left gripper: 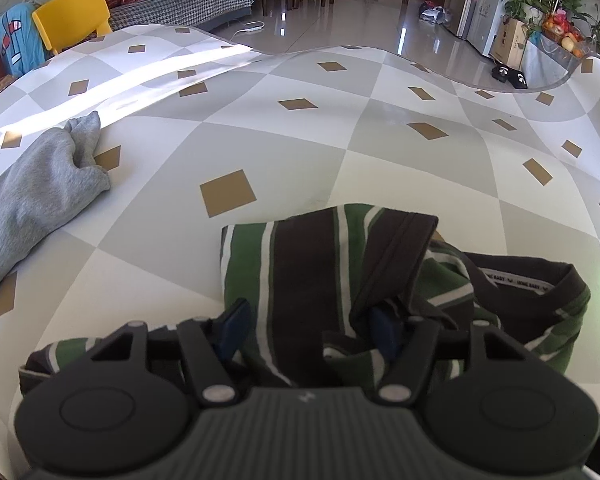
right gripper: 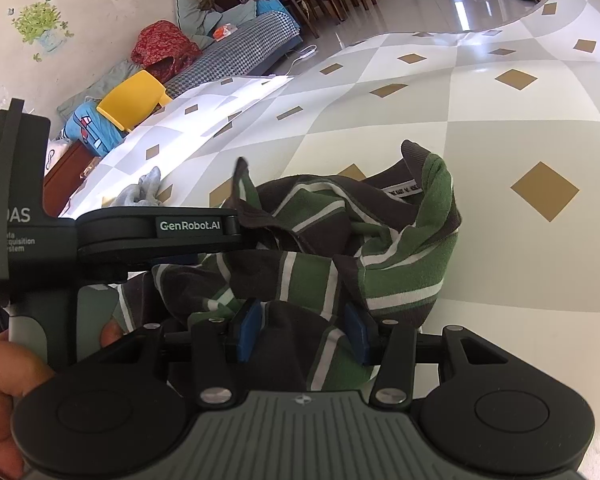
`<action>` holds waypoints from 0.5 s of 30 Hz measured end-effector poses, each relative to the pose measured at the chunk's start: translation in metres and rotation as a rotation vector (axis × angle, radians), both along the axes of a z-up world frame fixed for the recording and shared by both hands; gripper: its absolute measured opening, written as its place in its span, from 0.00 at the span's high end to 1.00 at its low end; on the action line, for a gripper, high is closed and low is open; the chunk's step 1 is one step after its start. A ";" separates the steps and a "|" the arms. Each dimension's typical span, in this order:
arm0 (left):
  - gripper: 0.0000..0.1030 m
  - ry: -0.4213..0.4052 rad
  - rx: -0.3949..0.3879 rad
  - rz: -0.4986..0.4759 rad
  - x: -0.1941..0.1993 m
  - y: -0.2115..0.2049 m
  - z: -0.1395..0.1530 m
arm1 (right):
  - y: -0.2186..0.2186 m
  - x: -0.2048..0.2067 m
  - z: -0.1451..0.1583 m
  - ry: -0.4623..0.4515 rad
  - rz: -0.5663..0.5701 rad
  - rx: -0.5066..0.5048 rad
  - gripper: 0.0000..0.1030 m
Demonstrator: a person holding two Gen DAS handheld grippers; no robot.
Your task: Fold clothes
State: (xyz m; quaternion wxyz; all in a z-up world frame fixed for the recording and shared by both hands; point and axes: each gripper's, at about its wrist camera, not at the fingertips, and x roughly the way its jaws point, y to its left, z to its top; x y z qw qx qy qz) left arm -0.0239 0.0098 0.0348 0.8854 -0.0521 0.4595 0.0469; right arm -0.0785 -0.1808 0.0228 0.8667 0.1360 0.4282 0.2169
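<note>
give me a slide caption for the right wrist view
Right tongs gripping a bunched green-striped shirt on the checkered table.

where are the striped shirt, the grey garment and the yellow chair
striped shirt (left gripper: pixel 300 264): left wrist view, on its brown stripe
grey garment (left gripper: pixel 40 196): left wrist view, on the middle of its bunched cloth
yellow chair (left gripper: pixel 74 12): left wrist view, on its backrest

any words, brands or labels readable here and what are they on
"GenRobot.AI": on the left gripper arm's side.
"DAS": cut off at the frame edge, on the same gripper's body; small lines beneath partly read "...quisition ...ystem".
Neck label of the striped shirt: repeated print ending "BABY", otherwise too blurred.
Cardboard box: print too small.
</note>
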 end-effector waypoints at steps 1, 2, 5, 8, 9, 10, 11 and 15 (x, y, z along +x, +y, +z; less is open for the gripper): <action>0.39 0.002 0.000 0.008 0.000 0.002 0.000 | 0.000 0.000 0.000 -0.001 0.000 0.000 0.56; 0.39 0.004 0.002 0.015 0.000 0.005 0.000 | 0.000 -0.001 0.000 -0.002 0.000 -0.001 0.56; 0.39 0.013 -0.042 0.025 0.000 0.014 -0.002 | 0.001 -0.001 0.000 -0.004 0.000 -0.003 0.56; 0.36 0.013 -0.065 0.026 0.000 0.017 -0.001 | 0.002 -0.002 0.001 -0.006 0.000 -0.009 0.56; 0.35 0.012 -0.065 0.026 0.001 0.017 -0.001 | 0.002 -0.002 0.001 -0.006 0.000 -0.011 0.56; 0.35 0.011 -0.066 0.026 0.001 0.017 -0.001 | 0.002 -0.002 0.001 -0.007 0.000 -0.013 0.56; 0.35 0.010 -0.070 0.026 0.002 0.016 0.000 | 0.003 -0.003 0.001 -0.008 0.001 -0.015 0.56; 0.38 0.003 -0.073 0.018 0.007 0.012 0.001 | 0.004 -0.004 0.001 -0.013 0.005 -0.025 0.56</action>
